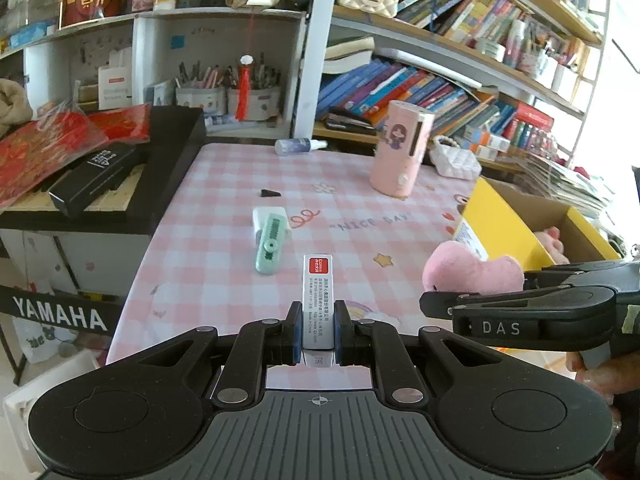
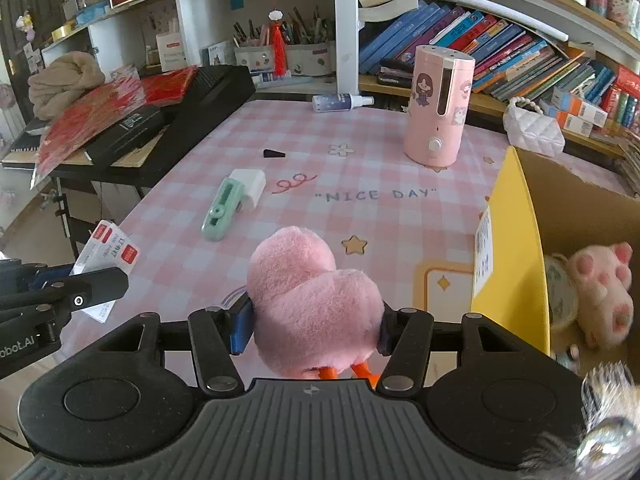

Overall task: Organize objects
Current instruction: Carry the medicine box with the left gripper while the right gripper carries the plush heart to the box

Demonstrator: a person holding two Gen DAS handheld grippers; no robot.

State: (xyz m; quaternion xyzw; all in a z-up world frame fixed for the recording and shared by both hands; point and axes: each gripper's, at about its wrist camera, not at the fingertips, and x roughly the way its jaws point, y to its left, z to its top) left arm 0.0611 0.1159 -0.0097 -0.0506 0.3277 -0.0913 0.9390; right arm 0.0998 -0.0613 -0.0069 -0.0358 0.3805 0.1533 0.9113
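Note:
My left gripper (image 1: 317, 332) is shut on a small silver box with a red label (image 1: 317, 300), held above the pink checked tablecloth (image 1: 224, 240); the box also shows in the right wrist view (image 2: 108, 252). My right gripper (image 2: 314, 320) is shut on a pink plush toy (image 2: 308, 292) with orange legs, also seen in the left wrist view (image 1: 468, 268). A yellow cardboard box (image 2: 516, 240) stands to the right, with a pink paw plush (image 2: 604, 292) inside. A green tool (image 2: 222, 210) leans on a white charger (image 2: 250, 186) on the cloth.
A pink humidifier (image 2: 438, 108) stands at the back right. A spray bottle (image 2: 340, 102) lies at the far edge, a small black piece (image 2: 274, 154) nearer. A black keyboard (image 2: 208, 96) piled with books and red paper borders the left. Bookshelves stand behind.

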